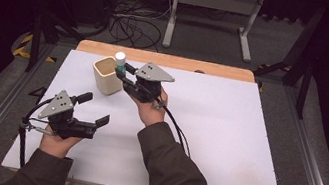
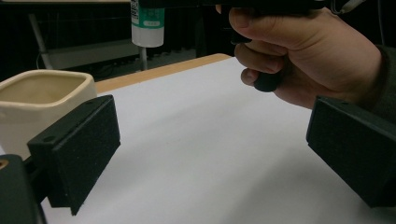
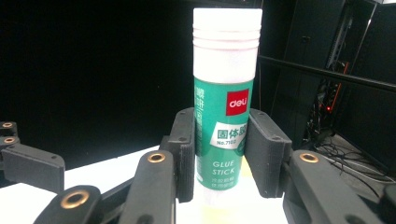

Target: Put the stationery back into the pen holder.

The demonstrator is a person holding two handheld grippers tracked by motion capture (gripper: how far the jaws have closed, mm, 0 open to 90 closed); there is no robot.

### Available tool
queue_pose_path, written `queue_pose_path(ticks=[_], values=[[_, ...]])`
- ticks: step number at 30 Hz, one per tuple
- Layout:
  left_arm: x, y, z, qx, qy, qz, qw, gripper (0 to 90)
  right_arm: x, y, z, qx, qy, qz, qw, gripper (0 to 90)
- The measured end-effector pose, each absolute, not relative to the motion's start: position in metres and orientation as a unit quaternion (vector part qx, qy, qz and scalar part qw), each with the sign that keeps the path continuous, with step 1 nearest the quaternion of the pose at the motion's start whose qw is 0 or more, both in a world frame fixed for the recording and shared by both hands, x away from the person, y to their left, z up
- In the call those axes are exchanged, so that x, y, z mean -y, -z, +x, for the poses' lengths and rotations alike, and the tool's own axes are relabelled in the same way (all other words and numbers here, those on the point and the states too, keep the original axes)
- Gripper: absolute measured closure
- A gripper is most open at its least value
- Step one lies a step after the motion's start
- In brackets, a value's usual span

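Right tongs (image 3: pixel 219 154): clenched on 1 glue stick (image 3: pixel 225 107), jaws pressing its green label from both sides, white cap uppermost, tube upright. In the high view the right tongs (image 1: pixel 120 72) carry the glue stick (image 1: pixel 120 61) just above the far right edge of a cream cup (image 1: pixel 107 75); whether tube and cup rim touch cannot be told. The right hand (image 1: pixel 149 108) grips the handle, a grey plate on top, a black cable trailing back along the dark sleeve. Left tongs (image 1: pixel 95 109): released, 2 jaws spread wide with nothing between them, held low over the table (image 1: pixel 226 133) nearer the person, well apart from the cup. In the left gripper view the cup (image 2: pixel 39 105) stands behind the left-hand jaw, the glue stick (image 2: pixel 147 23) hanging above and beyond it, the right hand (image 2: pixel 308 56) alongside. Table: white sheet, wooden strip along the far edge.
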State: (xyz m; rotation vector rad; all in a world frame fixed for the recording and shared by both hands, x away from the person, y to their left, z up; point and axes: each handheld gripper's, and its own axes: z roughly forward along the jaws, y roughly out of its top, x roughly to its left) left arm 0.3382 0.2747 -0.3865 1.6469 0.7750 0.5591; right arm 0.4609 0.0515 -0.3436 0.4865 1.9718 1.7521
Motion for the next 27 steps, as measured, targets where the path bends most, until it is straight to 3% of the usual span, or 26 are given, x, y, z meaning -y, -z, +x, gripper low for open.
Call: queue_pose_path(ticks=[27], values=[[-0.277, 0.384, 0.341, -0.326, -0.235, 0.704, 0.586, 3.6, -0.084, 0.356, 0.506, -0.693, -0.664, 0.2, 0.198, 65.9]])
